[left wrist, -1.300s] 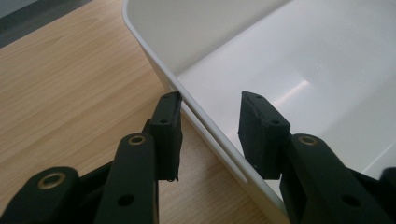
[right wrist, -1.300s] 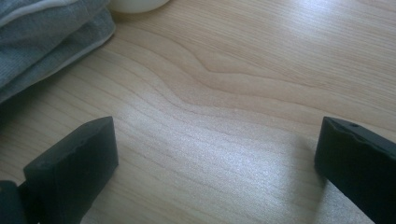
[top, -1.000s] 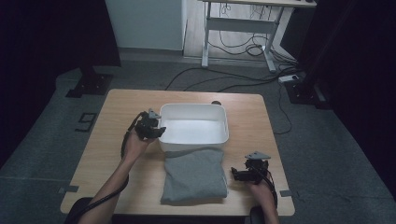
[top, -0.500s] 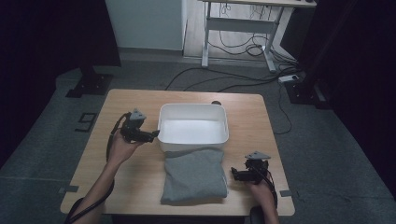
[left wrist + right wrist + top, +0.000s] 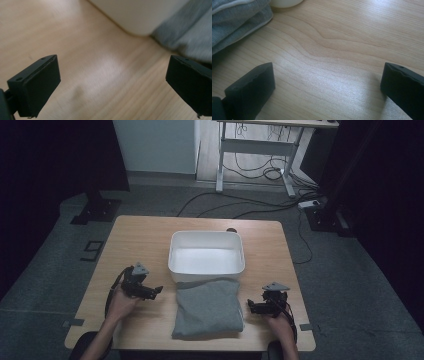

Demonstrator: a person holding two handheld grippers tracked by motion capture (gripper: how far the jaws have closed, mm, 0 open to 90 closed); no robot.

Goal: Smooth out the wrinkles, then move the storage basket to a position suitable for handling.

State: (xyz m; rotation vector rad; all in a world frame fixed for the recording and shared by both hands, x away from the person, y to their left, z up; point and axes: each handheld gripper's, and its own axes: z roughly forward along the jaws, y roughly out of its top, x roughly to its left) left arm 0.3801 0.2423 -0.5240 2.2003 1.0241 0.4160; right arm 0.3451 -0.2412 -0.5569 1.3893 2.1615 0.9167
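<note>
A folded grey cloth (image 5: 208, 307) lies on the wooden table (image 5: 145, 237), its far edge against a white tub (image 5: 207, 255). My left gripper (image 5: 156, 291) hovers low over the table just left of the cloth; its jaws have just been opening and now stand wide apart with nothing between them (image 5: 112, 85). In the left gripper view the tub's corner (image 5: 140, 17) and the cloth (image 5: 190, 35) lie ahead. My right gripper (image 5: 251, 306) rests at the cloth's right side, open and empty (image 5: 327, 85). The cloth's edge (image 5: 237, 20) shows at the upper left of the right gripper view.
The tub looks empty inside. A small dark object (image 5: 231, 230) sits behind the tub on the table. Beyond the table stand a desk frame (image 5: 255, 155) and cables (image 5: 260, 205) on the floor.
My left gripper has moved away from the tub's left rim, down and toward the near side, to beside the cloth, and its jaws have opened. The right gripper has stayed put.
</note>
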